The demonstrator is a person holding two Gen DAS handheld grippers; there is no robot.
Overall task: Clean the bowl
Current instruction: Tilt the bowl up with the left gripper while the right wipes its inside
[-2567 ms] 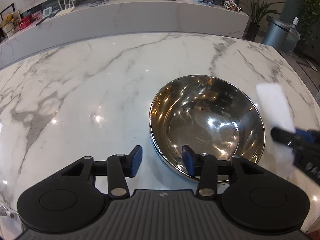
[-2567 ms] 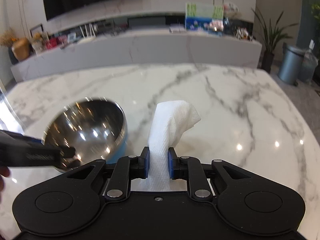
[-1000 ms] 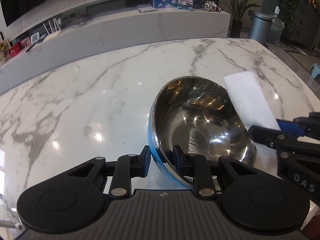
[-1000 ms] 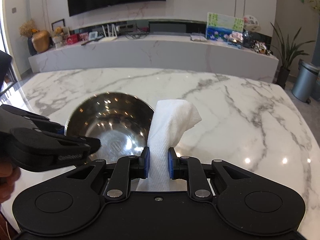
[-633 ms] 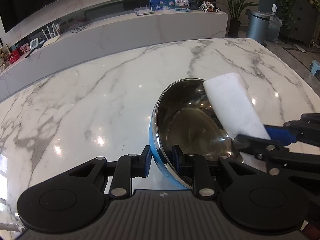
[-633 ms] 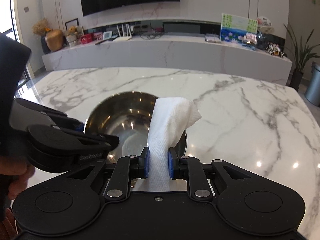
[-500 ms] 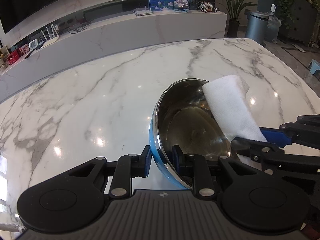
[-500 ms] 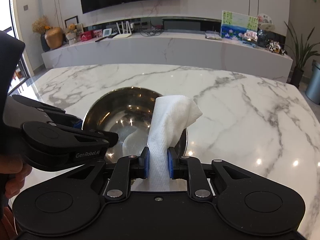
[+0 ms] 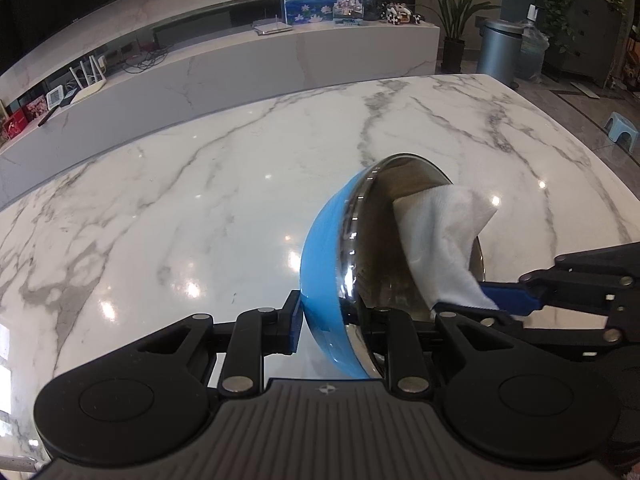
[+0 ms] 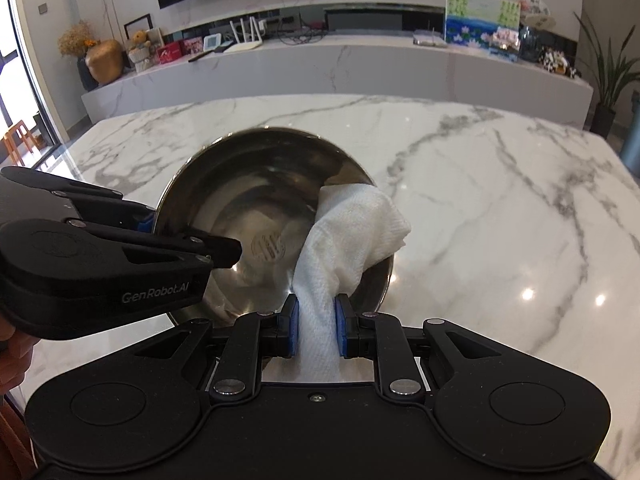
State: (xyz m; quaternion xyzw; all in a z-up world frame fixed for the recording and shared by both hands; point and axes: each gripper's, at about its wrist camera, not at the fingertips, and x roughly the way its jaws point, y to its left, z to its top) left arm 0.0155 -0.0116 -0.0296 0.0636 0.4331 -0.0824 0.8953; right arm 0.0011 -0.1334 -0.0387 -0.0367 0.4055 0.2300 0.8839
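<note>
Left tongs (image 9: 334,322): closed down to a narrow gap across the near rim of the round stainless-steel bowl with a blue outer shell (image 9: 324,264). One blue pad presses the blue outside wall, the other finger sits inside against the polished metal. The bowl is gripped and tipped steeply on edge, its open mouth turned toward the right tongs. From the right wrist view the left tongs (image 10: 192,240) enter from the left edge of the picture and clamp the bowl (image 10: 256,208) at its left rim.

Right tongs (image 10: 316,330): nearly fully closed, the two blue pads pinching the lower end of a folded white paper towel (image 10: 348,236). The towel stands up from between the pads and leans forward; its upper, crumpled end lies against the inside wall of the bowl at the right-hand side, with one fold lapping over the rim. In the left wrist view the right tongs (image 9: 500,304) come in from the right edge, and the towel (image 9: 440,236) is pressed into the bowl's interior.

Location of the bowl: over the white, grey-veined marble tabletop (image 9: 200,200), toward its near edge, closer to the right side as seen from the left wrist. Whether its lower edge touches the tabletop cannot be determined; the tongs' bodies hide that part.

Part of a hand (image 10: 14,344) shows at the left edge, behind the left tongs.
</note>
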